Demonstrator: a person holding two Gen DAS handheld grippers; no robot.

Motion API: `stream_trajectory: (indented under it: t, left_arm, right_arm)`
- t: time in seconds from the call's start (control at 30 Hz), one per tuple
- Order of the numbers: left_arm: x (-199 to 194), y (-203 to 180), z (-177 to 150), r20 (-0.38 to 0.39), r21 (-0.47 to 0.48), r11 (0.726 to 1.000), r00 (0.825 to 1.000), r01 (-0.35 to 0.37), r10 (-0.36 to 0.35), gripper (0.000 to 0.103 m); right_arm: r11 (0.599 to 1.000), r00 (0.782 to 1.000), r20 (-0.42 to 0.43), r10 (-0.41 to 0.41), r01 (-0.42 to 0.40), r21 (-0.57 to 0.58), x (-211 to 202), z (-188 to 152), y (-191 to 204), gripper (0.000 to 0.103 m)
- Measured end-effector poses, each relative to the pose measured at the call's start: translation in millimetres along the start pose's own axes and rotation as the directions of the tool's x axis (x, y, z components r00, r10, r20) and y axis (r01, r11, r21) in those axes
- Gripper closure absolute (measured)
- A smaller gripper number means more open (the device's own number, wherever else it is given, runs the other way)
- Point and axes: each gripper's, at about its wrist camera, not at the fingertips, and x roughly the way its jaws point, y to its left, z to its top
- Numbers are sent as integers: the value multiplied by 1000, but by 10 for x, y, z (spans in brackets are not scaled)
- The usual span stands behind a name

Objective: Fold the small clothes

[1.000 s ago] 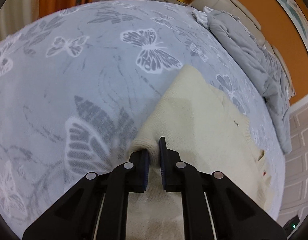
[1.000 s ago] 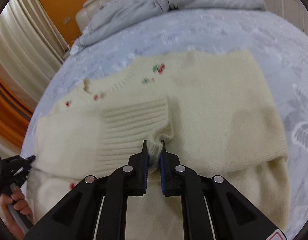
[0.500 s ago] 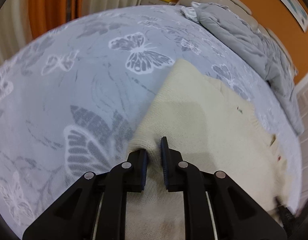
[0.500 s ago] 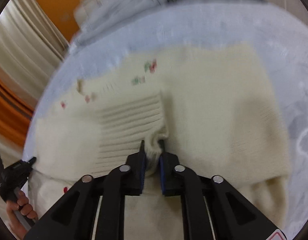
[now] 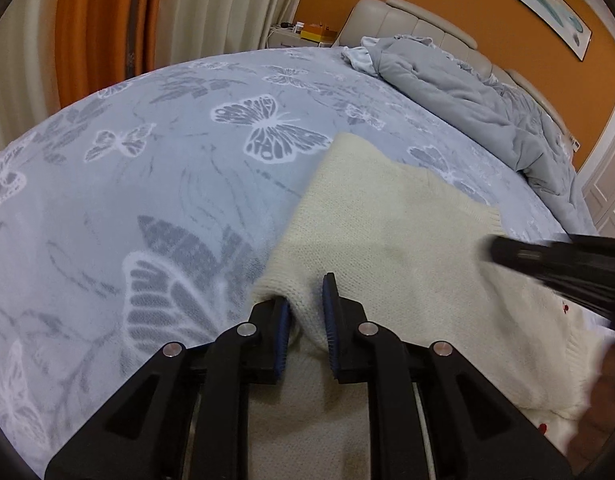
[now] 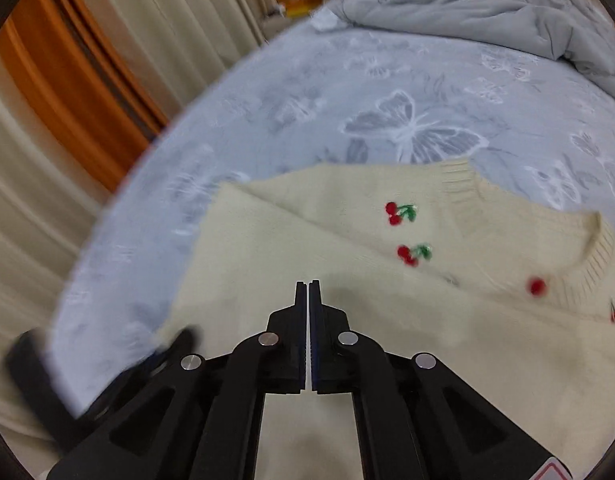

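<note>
left gripper [image 5: 307, 312] clamps a fold of the cream sweater [image 5: 387, 216] on the butterfly bedspread [image 5: 147, 160]; right gripper [image 6: 308, 300] jaws pressed together, holding nothing

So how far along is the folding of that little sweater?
Partly done, I'd say. The cream sweater lies on the bed with one side already folded over its front. The left gripper holds a fold of knit at the sweater's edge; the right gripper is shut with nothing in its jaws, above the cloth. The cherries and collar are showing, so more folds probably remain.
</note>
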Motion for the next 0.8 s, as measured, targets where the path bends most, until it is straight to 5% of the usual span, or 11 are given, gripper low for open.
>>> stream_trajectory:
  t: [0.1,0.17,0.23,0.33,0.37,0.43,0.53,0.6,0.73,0.8]
  left_arm:
    - [16,-7,-13,6,7,1000,1000,-3,3,88]
    - [15,-3,-6,8,-1,1000,1000,5,-5,88]
    - [16,0,1,9,-5,1000,1000,11,-11,88]
    - [18,-5,-1,10,-6,1000,1000,11,-11,88]
    - [18,-6,-1,10,-4,1000,1000,9,-9,88]
    - [20,-20,-5,11,1,1000,1000,4,-4,88]
    - [18,-31,-10,12,8,1000,1000,-3,3,88]
    - [15,-37,-20,12,13,1000,1000,-10,9,88]
    - [18,-49,-23,12,21,1000,1000,-18,18,87]
    - [30,-89,-39,14,43,999,999,-29,29,81]
  right_arm:
    - [986,992,59,-116,107,128,-39,-48,-488,103]
    - [939,964,65,-256,232,254,-229,-153,-942,103]
    - [901,966,81,-244,195,388,-605,-398,-1491,102]
    - [885,956,163,-242,149,441,-1290,-862,-1783,84]
    - [874,953,167,-253,151,463,-1493,-1120,-1837,67]
    - [853,958,149,-247,142,502,-1590,-1417,-1927,56]
    - [832,982,102,-158,77,549,-1384,-1602,-1949,56]
    - [849,981,143,-129,34,528,-1319,-1528,-1772,96]
    - [845,951,203,-231,93,526,-1394,-1423,-1747,99]
    - [797,965,131,-229,109,594,-1230,-1621,-2074,100]
